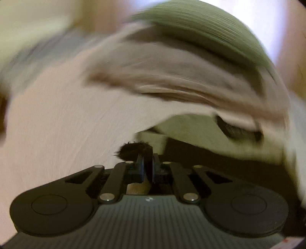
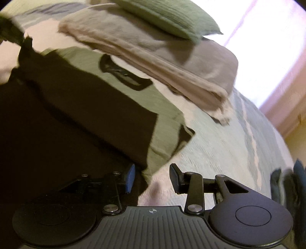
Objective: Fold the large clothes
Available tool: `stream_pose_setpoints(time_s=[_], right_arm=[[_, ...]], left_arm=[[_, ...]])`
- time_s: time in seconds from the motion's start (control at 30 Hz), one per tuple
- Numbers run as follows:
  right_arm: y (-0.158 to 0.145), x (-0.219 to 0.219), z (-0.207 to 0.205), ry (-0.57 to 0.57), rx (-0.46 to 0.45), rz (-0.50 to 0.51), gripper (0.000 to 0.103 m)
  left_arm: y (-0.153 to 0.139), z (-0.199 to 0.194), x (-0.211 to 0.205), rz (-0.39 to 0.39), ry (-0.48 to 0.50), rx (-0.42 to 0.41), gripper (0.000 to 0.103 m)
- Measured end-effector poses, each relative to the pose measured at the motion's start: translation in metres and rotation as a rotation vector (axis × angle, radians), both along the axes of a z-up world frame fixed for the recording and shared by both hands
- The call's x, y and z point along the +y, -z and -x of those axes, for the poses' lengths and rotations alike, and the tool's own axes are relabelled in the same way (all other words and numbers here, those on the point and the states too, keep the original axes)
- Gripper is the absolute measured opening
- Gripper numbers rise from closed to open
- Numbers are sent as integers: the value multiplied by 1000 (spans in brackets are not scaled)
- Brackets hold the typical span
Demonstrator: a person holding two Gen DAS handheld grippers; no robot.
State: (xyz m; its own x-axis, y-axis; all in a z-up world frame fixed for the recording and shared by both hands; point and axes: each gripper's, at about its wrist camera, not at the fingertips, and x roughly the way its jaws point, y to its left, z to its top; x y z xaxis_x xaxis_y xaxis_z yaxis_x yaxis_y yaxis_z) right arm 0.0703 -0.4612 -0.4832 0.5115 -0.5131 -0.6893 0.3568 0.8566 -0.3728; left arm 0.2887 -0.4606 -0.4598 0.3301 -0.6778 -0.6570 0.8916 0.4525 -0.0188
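Left gripper (image 1: 148,164) pinches dark cloth (image 1: 133,150); right gripper (image 2: 153,179) gapes over the green shirt (image 2: 162,126)

Right gripper (image 2: 152,178), jaws parted, nothing pressed between them, above a pale bedspread (image 2: 220,153). A dark garment (image 2: 76,115) lies to the left, overlapping a green shirt (image 2: 164,122) with a dark print. Beyond, a folded beige towel (image 2: 153,51) carries a green cushion (image 2: 172,15). Bright window (image 2: 267,47) at upper right.
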Motion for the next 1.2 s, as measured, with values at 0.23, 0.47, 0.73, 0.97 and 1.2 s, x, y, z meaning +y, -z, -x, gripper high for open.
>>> stream_pose_setpoints(time_s=[0.23,0.47,0.73,0.97,1.2], right_arm=[[-19,-20,37,183,-110,-359,37],[-29,-13,95,312,-178,-569,38],[-36,3,72,273,-180,-388,38],[-3,21,-2,-108,25,116,34],[10,-3,15,-41,112,142,2]], left_arm=[[27,-21,31,-78,-91,160,29],[26,-58,110,-80,-272,251,25],[24,-35,87,19,-232,450,30],[33,-31,99,-63,-252,384,30],[31,-27,101,-74,-195,384,30]])
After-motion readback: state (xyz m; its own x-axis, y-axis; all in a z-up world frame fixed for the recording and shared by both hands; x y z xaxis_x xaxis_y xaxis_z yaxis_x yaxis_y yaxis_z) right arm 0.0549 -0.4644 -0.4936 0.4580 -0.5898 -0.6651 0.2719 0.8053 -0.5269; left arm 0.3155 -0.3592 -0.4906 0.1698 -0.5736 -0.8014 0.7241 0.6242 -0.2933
